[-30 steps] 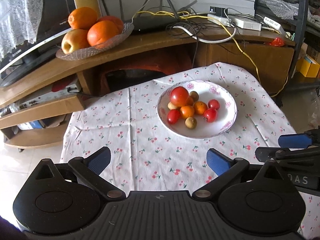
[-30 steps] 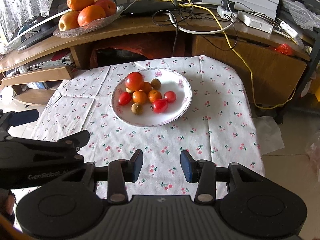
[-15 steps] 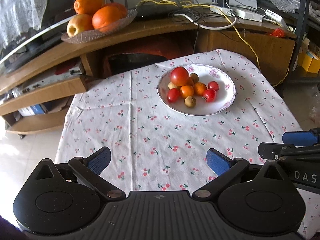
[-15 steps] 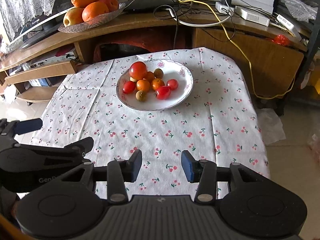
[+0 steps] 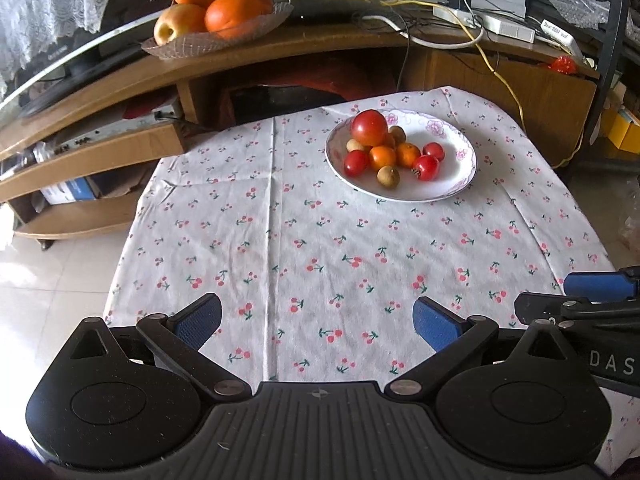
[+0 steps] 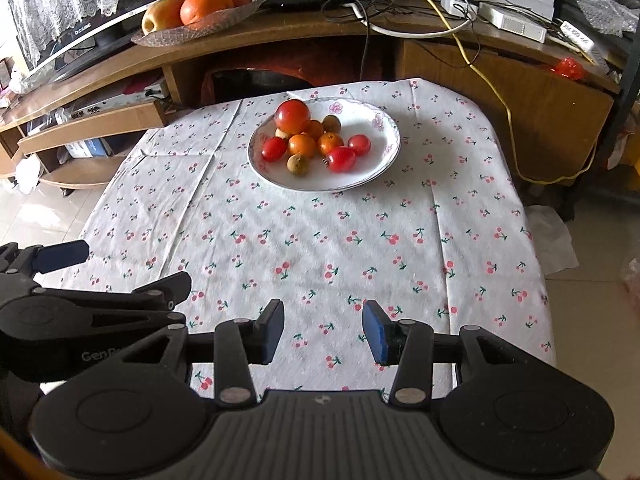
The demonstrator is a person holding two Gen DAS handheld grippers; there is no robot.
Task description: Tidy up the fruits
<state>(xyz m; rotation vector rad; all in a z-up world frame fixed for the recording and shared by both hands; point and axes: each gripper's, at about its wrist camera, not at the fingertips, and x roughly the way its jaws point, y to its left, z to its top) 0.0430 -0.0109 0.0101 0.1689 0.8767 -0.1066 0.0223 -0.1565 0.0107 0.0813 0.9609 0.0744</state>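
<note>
A white floral plate (image 5: 452, 188) (image 6: 384, 164) sits at the far side of the cherry-print tablecloth (image 5: 320, 248) (image 6: 320, 232). It holds a large tomato (image 5: 369, 127) (image 6: 292, 116), small tomatoes, little oranges and brown longans. My left gripper (image 5: 318, 322) is open and empty, well short of the plate. My right gripper (image 6: 323, 330) is open with a narrower gap, also empty and near the table's front edge. Each gripper shows at the side of the other's view.
A glass dish (image 5: 224, 36) (image 6: 192, 28) of oranges and an apple rests on the wooden TV stand behind the table. Cables (image 6: 460, 28), a router and power strips lie along that stand. Tiled floor shows to the left and right.
Both grippers have pulled back from the plate, which now looks smaller and farther away. More of the tablecloth lies in front of the fingers. Both jaw gaps are unchanged.
</note>
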